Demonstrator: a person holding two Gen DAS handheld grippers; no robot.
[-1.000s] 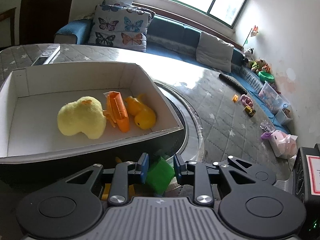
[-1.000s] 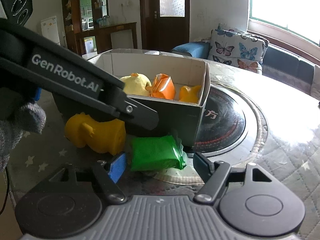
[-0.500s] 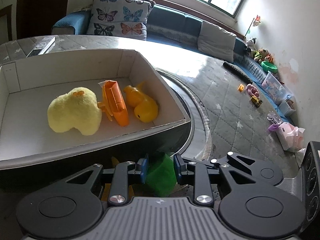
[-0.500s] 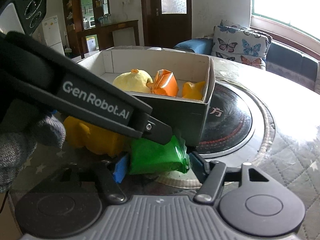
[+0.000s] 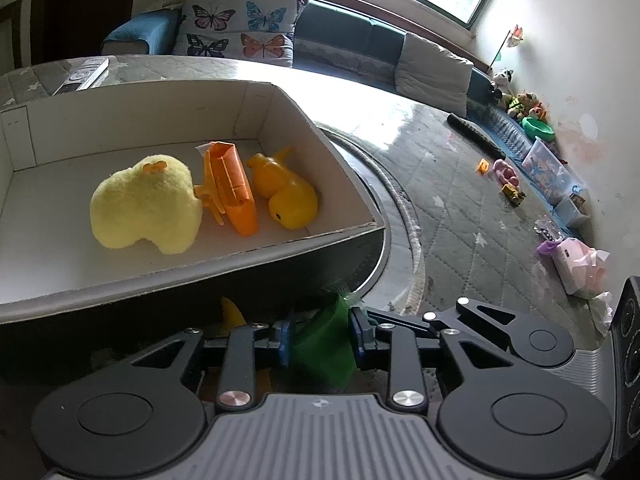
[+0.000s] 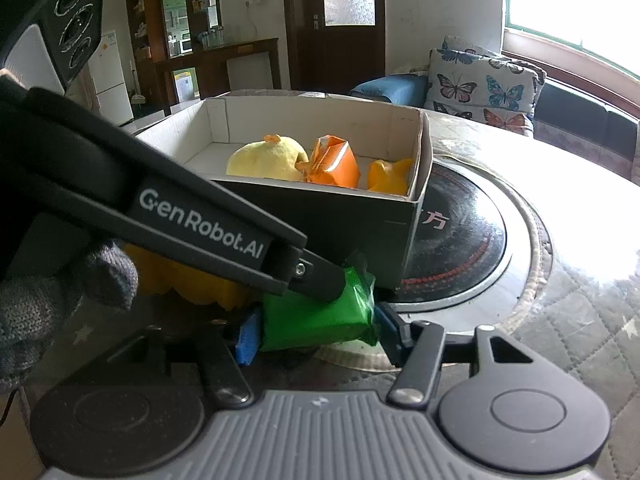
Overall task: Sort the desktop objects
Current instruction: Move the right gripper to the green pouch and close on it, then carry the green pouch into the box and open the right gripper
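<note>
A green packet [image 5: 325,344] sits between the blue pads of my left gripper [image 5: 320,338], which is shut on it just below the near wall of the box [image 5: 200,276]. In the right wrist view the same green packet [image 6: 316,316] also lies between the pads of my right gripper [image 6: 316,332], which is closed against both its ends. The box [image 6: 340,208] holds a yellow plush chick [image 5: 144,204], an orange carton [image 5: 232,188] and a yellow rubber duck [image 5: 286,196]. A yellow toy [image 6: 180,280] lies on the table beside the packet, partly hidden.
The box stands on a round table with a quilted cover [image 5: 460,208] and a dark round hotplate [image 6: 460,248]. A remote [image 5: 82,76] lies behind the box. A sofa with butterfly cushions [image 5: 240,36] and floor toys are beyond.
The right gripper has closed in on the green packet, pads now touching its ends. The left gripper, holding the packet, has shifted slightly forward and down along the box wall.
</note>
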